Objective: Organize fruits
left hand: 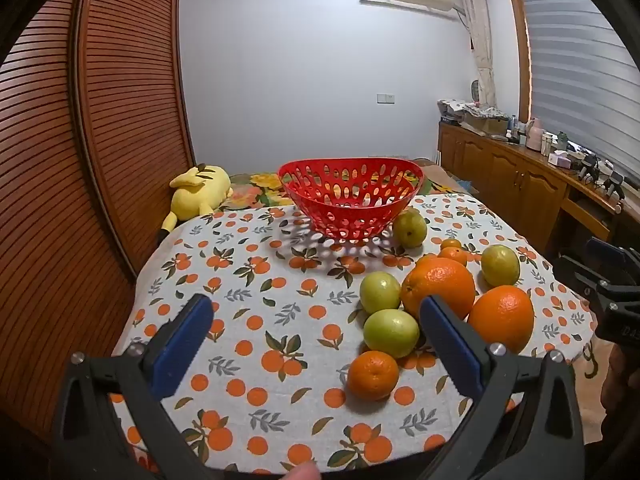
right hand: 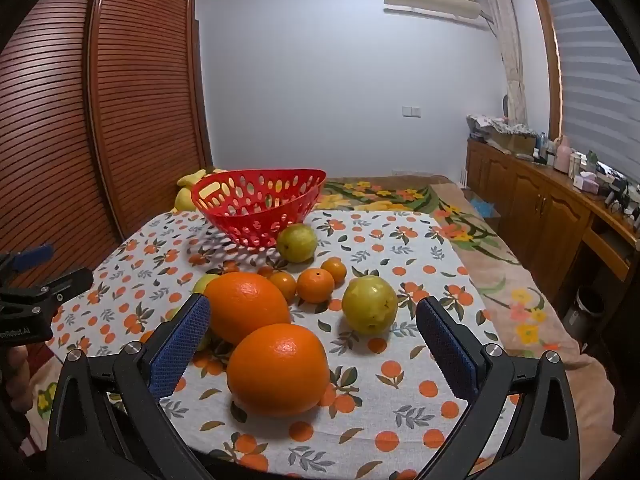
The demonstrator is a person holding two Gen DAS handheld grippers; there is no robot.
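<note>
A: Where do the fruits lie?

B: On the patterned tablecloth [left hand: 248, 280], outside the red basket [left hand: 350, 196]. Two large oranges [right hand: 278, 370] lie nearest the right gripper [right hand: 314, 340]; small tangerines [right hand: 315, 285] sit behind them. A green fruit [right hand: 297, 242] lies just beside the basket, another green fruit [right hand: 370, 310] lies to the right of the oranges.

A: What is the gripper status?

B: The left gripper [left hand: 316, 336] has its jaws spread wide, holding nothing, above bare cloth to the left of the fruit cluster. The right gripper is likewise spread wide; the nearest orange shows between its blue pads [right hand: 180, 344], untouched.

A: And the basket contents?

B: No fruit shows inside.
</note>
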